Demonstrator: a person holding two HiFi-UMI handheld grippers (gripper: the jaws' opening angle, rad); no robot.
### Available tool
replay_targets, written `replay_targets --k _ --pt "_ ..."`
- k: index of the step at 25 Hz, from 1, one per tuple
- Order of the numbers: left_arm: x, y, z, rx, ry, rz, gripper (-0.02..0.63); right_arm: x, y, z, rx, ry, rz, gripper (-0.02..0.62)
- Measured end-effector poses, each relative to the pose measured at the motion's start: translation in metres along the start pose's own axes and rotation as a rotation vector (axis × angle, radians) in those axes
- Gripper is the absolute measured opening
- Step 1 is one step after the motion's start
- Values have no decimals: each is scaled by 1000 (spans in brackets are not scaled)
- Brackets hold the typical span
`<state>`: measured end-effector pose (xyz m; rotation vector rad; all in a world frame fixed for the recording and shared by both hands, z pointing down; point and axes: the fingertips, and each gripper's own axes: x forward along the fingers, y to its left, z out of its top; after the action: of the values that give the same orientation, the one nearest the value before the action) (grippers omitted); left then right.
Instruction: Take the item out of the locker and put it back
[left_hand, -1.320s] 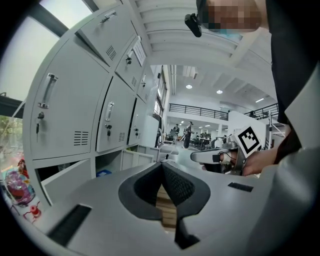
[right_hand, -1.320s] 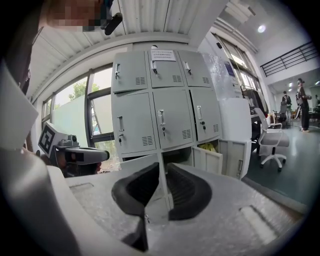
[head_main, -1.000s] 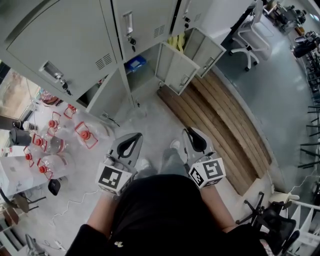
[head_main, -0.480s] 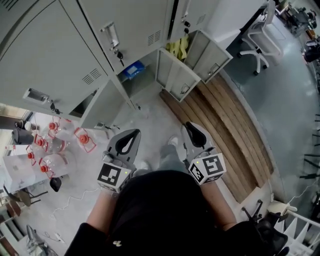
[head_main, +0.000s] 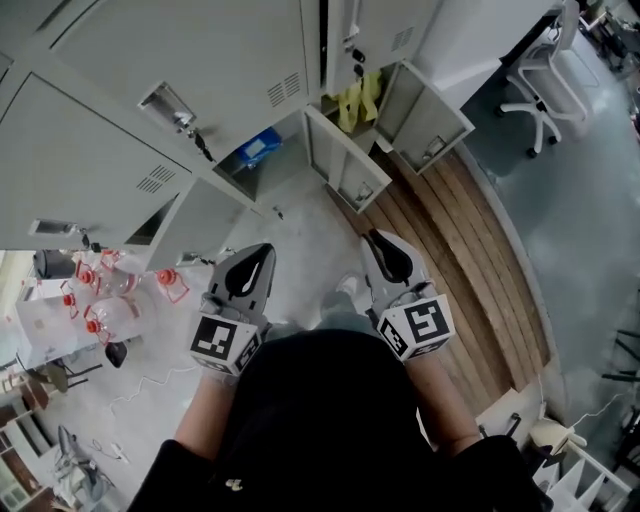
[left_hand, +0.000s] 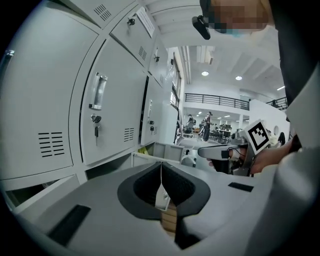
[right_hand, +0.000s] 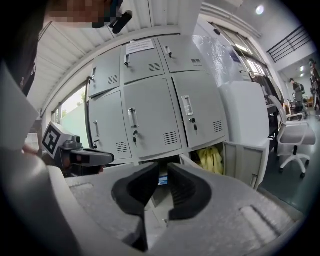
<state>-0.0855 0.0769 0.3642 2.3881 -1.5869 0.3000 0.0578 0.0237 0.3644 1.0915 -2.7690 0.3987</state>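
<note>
Two bottom lockers stand open in the head view. One holds a blue item (head_main: 262, 147), the other a yellow item (head_main: 357, 100). My left gripper (head_main: 260, 250) is held low in front of me, well short of the lockers, jaws shut and empty; in the left gripper view its pads (left_hand: 161, 172) meet. My right gripper (head_main: 377, 242) is beside it with a narrow gap between its jaws and nothing in them. In the right gripper view the gripper (right_hand: 163, 172) points at the open lockers, and the yellow item (right_hand: 210, 157) shows to the right.
The open locker doors (head_main: 345, 165) (head_main: 430, 112) swing out toward me. A wooden slatted platform (head_main: 460, 250) lies on the floor at right, with a white office chair (head_main: 545, 105) beyond. Several water jugs with red caps (head_main: 100, 300) sit at left.
The head view has swung, so the lockers now sit lower and further left in it. Both grippers stay side by side in front of me, hardly moved.
</note>
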Motion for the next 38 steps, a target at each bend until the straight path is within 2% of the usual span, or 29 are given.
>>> replay_targets --k 6,12,18,22,27,34,38 --pt "32 6 1 -71 -4 42 12 8 -24 1 -2 26 53 49" --pt "54 28 -11 -237 -3 24 12 19 -30 10 -15 32 61 49" --pt "75 57 -36 -398 24 -9 12 40 -39 17 -6 46 15 49" --pt "91 79 -60 -606 12 -28 12 53 -38 23 -8 51 -17 49" --pt "111 113 -94 -882 -51 -19 12 63 -32 25 2 64 -55 49" --pt "136 147 -126 -1101 -163 16 12 72 -18 7 15 128 -78 49" --pt "145 179 -152 -1193 -227 101 12 79 -12 -3 28 161 -88 49"
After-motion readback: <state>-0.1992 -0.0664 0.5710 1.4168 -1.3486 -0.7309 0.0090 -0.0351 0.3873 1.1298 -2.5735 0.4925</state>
